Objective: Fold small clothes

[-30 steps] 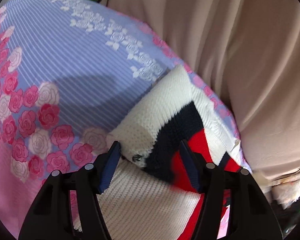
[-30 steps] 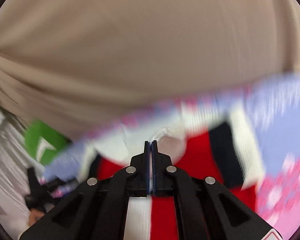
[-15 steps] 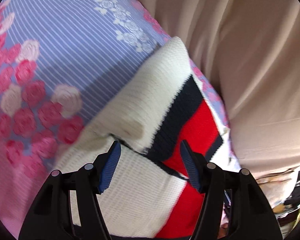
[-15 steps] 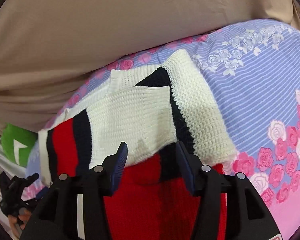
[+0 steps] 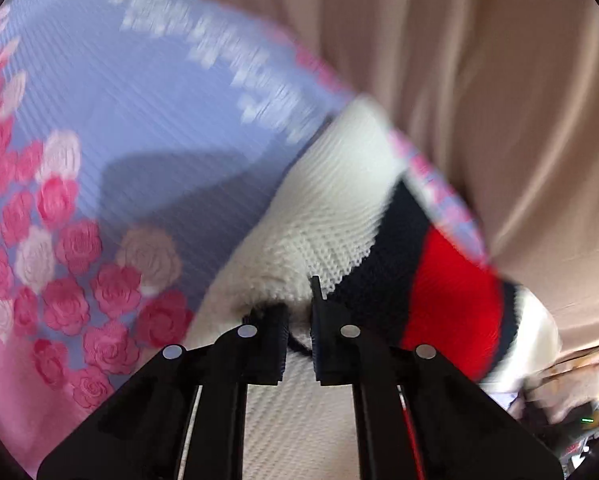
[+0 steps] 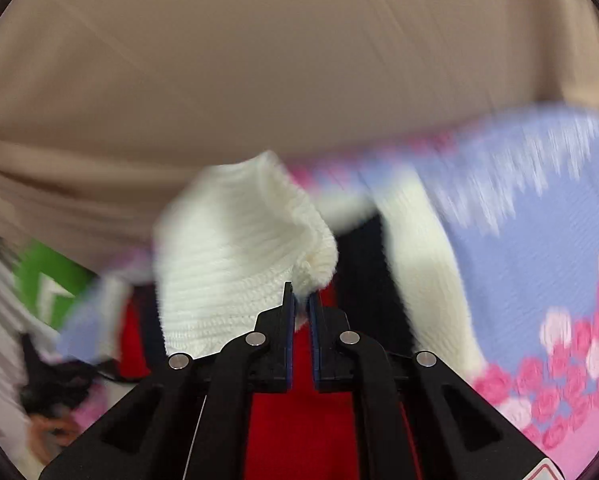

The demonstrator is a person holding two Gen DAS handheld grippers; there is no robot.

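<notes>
A small knit sweater (image 5: 339,216) in white, navy and red lies on a bed sheet with lilac stripes and pink roses (image 5: 139,120). My left gripper (image 5: 299,304) is shut on the sweater's white and navy edge. In the right wrist view the sweater's white sleeve (image 6: 235,256) is lifted off the red body (image 6: 299,420). My right gripper (image 6: 302,300) is shut on that white knit edge and holds it up. The view is blurred by motion.
A beige curtain (image 5: 479,80) hangs right behind the bed's far edge. A green object (image 6: 47,280) sits at the left beyond the sweater. The sheet (image 6: 539,240) spreads to the right.
Both grippers were open half a second ago and have now closed on the sweater. The right one has lifted the white sleeve.
</notes>
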